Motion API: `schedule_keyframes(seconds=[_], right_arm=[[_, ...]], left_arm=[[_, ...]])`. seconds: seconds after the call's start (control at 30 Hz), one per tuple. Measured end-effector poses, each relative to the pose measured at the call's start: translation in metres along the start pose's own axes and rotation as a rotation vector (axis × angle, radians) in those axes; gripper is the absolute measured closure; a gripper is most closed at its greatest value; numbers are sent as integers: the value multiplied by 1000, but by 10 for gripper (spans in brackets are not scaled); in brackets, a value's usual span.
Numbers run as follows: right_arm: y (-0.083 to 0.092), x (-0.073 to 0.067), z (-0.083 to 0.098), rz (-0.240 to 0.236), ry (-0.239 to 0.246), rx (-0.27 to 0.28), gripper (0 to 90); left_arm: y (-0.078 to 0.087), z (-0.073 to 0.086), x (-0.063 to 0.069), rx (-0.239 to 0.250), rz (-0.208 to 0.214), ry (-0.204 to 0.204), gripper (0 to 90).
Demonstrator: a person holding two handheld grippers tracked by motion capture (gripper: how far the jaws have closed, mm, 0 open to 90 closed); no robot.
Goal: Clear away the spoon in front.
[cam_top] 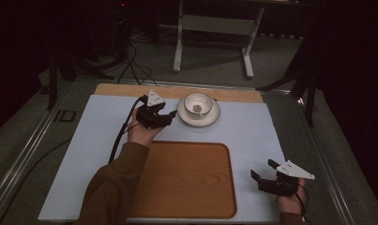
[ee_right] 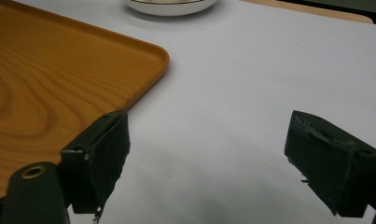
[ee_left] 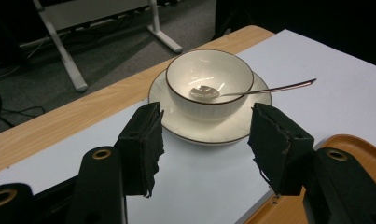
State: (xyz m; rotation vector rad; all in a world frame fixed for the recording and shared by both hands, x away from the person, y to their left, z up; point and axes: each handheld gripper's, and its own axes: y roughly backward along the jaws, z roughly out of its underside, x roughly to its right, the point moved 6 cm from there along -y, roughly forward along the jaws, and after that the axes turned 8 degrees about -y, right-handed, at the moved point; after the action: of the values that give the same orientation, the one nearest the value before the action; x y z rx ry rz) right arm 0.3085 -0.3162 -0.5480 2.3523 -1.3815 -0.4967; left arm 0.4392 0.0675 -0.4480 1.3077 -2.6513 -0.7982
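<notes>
The left tongs (cam_top: 170, 114) are hovering just beside the saucer (cam_top: 198, 119), on its left side in the high view, with the jaws spread apart and nothing between them. In the left gripper view the 2 black pads are framing the near edge of the saucer (ee_left: 209, 133) without touching it, so the left tongs (ee_left: 204, 140) are sitting a little short of the dish.

A white bowl (ee_left: 209, 81) with a thin dark rim is resting upright in the middle of the saucer, and a metal spoon (ee_left: 251, 91) is lying inside it, its scoop on the bowl's bottom and its handle leaning over the rim (pointing off to the right in that view). In the high view the bowl (cam_top: 198, 103) and saucer are standing near the far edge of the pale mat (cam_top: 252, 131) that is covering the table (cam_top: 177, 91).

A wooden tray (cam_top: 186, 178) is lying on the mat nearer the person, bare of any load, well apart from the saucer.

The right tongs (cam_top: 264, 171) are hanging over the mat just beside the tray's right edge, jaws spread wide and gripping nothing. In the right gripper view the tray's rounded corner (ee_right: 148, 60) is showing beside the left pad, with the right tongs (ee_right: 209, 158) over plain mat.
</notes>
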Motion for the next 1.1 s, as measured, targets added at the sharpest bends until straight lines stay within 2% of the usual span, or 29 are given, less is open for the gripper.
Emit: schedule_keyframes(seconds=[0.3, 0.63, 0.83, 1.1], right_arm=[[0, 0, 0, -1, 1, 0, 139], [0, 0, 0, 0, 1, 0, 139], [0, 0, 0, 0, -1, 1, 139], [1, 1, 0, 0, -3, 2, 139]], left_arm=[[-12, -13, 12, 15, 57, -22, 435], [-27, -28, 25, 0, 74, -41, 436], [-40, -34, 37, -14, 89, -56, 435], [-53, -42, 54, -8, 118, -68, 428]])
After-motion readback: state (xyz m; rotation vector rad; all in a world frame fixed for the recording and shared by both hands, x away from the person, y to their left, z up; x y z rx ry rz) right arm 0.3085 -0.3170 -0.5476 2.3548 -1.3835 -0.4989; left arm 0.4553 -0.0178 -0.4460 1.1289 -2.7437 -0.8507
